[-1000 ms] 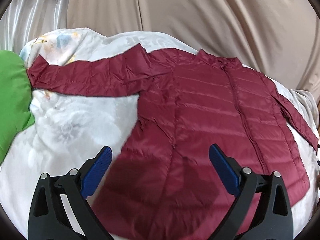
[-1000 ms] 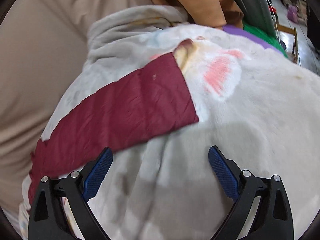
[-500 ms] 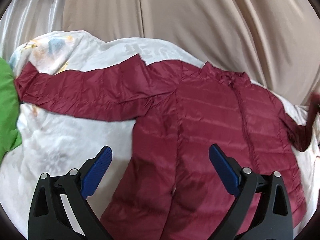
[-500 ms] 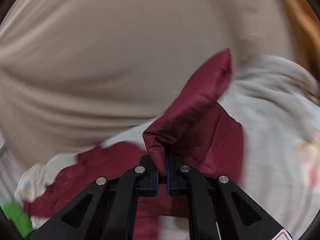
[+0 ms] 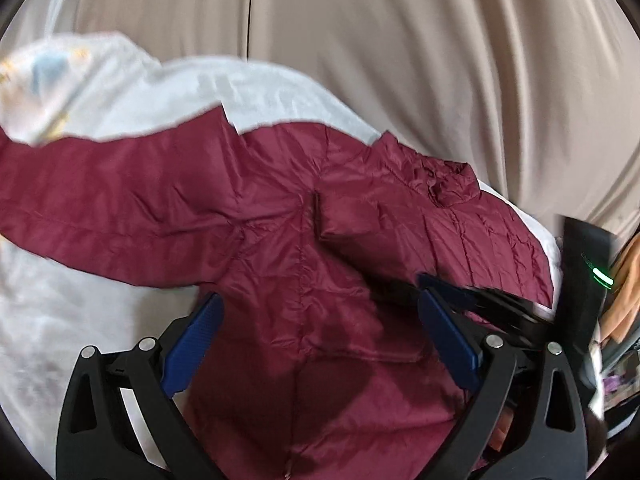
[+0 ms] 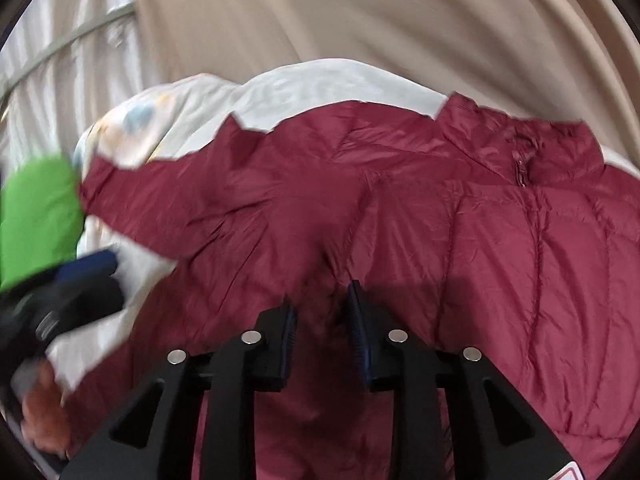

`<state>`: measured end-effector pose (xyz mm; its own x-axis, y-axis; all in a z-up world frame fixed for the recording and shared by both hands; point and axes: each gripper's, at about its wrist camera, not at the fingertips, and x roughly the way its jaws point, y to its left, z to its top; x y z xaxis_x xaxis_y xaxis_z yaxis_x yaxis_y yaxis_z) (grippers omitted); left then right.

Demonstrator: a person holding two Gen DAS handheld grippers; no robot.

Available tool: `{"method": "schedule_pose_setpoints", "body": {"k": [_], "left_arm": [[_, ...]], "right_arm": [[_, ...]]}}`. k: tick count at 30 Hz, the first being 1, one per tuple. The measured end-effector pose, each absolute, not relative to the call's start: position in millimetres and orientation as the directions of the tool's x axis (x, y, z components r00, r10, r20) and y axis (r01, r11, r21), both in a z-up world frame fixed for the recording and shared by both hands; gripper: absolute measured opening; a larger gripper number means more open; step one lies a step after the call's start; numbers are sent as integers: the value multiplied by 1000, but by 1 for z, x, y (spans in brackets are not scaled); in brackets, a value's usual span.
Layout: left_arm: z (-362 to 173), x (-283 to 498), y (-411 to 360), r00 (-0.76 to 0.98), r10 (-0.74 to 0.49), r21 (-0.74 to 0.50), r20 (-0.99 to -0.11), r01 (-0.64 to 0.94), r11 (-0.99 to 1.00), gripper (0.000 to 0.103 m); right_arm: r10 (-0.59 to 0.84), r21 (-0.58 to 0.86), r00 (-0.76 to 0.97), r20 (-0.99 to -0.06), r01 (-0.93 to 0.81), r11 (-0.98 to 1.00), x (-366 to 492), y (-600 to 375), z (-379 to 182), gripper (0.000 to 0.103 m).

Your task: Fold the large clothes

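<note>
Changed since the earlier frames: the jacket's (image 5: 340, 280) right-hand sleeve (image 5: 384, 224), formerly stretched out toward the bed's right edge, now lies folded across the chest with its cuff near the middle of the body. The right gripper (image 6: 322, 320), which was clamped on that cuff half a second ago, has just been opening and has carried over above the jacket.

Jacket: maroon, quilted, zip front, lying face up on a white floral bedspread (image 5: 60, 320). Collar (image 6: 520, 140) toward the far edge of the bed, by the beige curtain (image 5: 400, 40). The other sleeve (image 5: 100, 200) is extended flat toward the bed's left edge, its cuff end touching a green cloth (image 6: 36, 216).

Right gripper: jaws parted by a narrow gap; maroon fabric shows between the blue pads, but whether it is pinched cannot be told.

Left gripper (image 5: 320, 344): jaws spread wide, empty, poised above the jacket's lower body. In the right wrist view it appears blurred at the left edge, with part of the hand (image 6: 40, 420) that carries it.
</note>
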<state>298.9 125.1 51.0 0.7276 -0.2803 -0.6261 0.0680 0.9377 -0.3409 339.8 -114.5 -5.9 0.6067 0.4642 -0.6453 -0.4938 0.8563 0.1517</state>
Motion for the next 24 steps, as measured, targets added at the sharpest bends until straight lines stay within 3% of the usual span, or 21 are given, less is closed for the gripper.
{"method": "schedule_pose_setpoints", "body": {"k": [1,3,9,10,11,12,14,15,21,24], "left_arm": [[46,307,124,709,-300,-361,-639,68,930,95],[40,318,121,687,-319,-381,-653,66,922,95],[19,362,96,610,-369,-407,-702,81,910,94],[15,372,91,587,-379,-413,-715,82,907,83],[13,376,88,578,-380,-415,-722,78,907,61],[11,381,85,571,-384,-417,-725,80,905,50],[16,388,77,570,-395,-410,-720,109,906,11],[23,389,75,590,-390,-401,-707,119,908,4],[77,383,99,738,-374,-388,-562,165,907,2],[58,393,103,730,-306,-319,-611,127,939,2]], "right_arm": [[470,150,628,-620,-493,857,328,-132,5,46],[463,156,666,-585,-467,870,314,-167,24,53],[221,162,795,-565,-155,974,281,-306,32,56],[182,182,799,-573,-92,979,280,-331,28,56],[154,210,801,-578,-37,977,279,-352,24,56],[140,229,803,-580,-4,973,278,-367,22,56],[105,258,807,-581,60,964,281,-393,18,56],[93,260,808,-582,75,963,283,-396,16,56],[105,289,819,-564,76,954,299,-396,12,56],[105,274,809,-578,71,959,302,-388,4,56]]}}
